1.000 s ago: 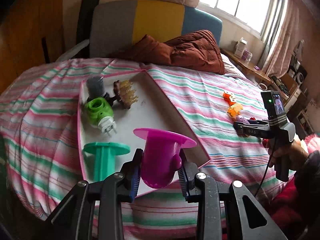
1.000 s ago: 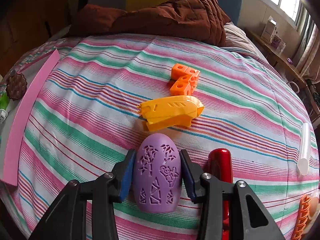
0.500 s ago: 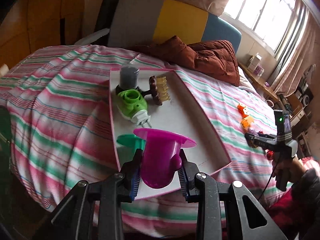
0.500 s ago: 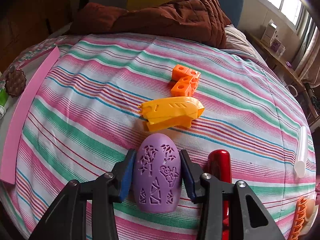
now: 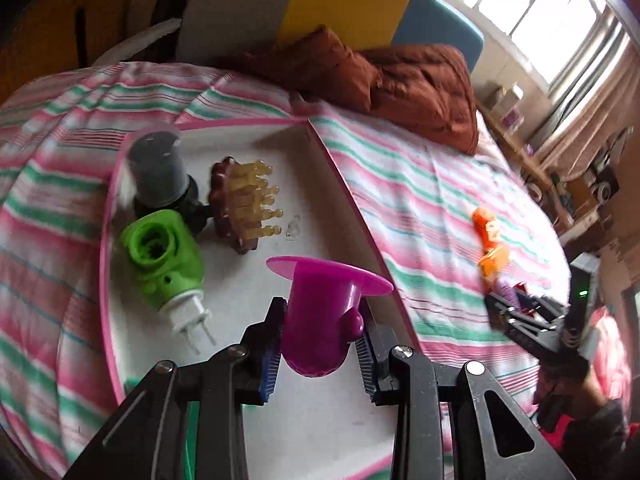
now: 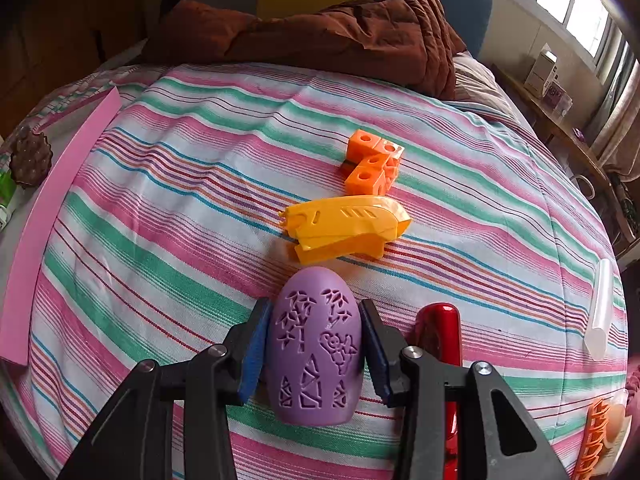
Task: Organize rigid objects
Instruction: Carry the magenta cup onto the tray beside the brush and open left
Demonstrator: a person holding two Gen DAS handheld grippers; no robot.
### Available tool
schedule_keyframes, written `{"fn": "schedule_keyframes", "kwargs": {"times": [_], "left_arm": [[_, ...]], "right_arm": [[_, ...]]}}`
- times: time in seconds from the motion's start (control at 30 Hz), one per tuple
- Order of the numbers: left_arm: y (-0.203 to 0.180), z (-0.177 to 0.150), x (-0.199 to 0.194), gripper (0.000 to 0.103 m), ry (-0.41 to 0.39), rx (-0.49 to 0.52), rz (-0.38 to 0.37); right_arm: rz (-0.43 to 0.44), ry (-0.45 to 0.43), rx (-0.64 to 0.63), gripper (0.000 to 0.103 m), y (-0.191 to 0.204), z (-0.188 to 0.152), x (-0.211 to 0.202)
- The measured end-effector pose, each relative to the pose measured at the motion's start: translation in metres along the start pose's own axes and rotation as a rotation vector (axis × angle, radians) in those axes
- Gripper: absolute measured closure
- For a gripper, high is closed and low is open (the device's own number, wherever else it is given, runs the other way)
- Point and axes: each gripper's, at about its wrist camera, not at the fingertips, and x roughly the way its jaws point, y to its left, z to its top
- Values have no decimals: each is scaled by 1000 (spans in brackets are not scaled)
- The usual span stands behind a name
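Note:
My left gripper (image 5: 320,344) is shut on a magenta flanged plastic piece (image 5: 324,316) and holds it over the white pink-rimmed tray (image 5: 320,420). The tray holds a green plug-in device (image 5: 162,264), a dark capped jar (image 5: 158,168) and a brown bristle brush (image 5: 244,204). My right gripper (image 6: 314,350) is shut on a purple egg-shaped shell (image 6: 314,344) that rests on the striped bedspread. The right gripper also shows in the left wrist view (image 5: 520,312), far right.
On the bedspread lie a yellow-orange plastic piece (image 6: 346,226), orange cubes (image 6: 372,166), a red object (image 6: 440,332), a clear tube (image 6: 600,308) and an orange comb-like piece (image 6: 594,436). The tray's pink rim (image 6: 52,216) is at the left. A brown quilt (image 6: 320,36) lies behind.
My left gripper has moved forward over the tray with the magenta piece; the teal flanged piece has dropped out of clear view. The right gripper stays on the purple shell.

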Motion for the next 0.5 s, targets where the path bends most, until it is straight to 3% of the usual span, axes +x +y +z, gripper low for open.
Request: {"fn": "schedule_keyframes", "kwargs": {"times": [0.2,0.43,0.5], "left_arm": [[-1,22,38,69,82,-15,27],[-7,38,56,70,67,23,85],[-6,38,54,64,68,20,82]], "right_arm": [[-3,3,-11,59,0,0,0],[-4,4,-15,59,-1,1,0],[-4,4,-15,59,-1,2,0]]}}
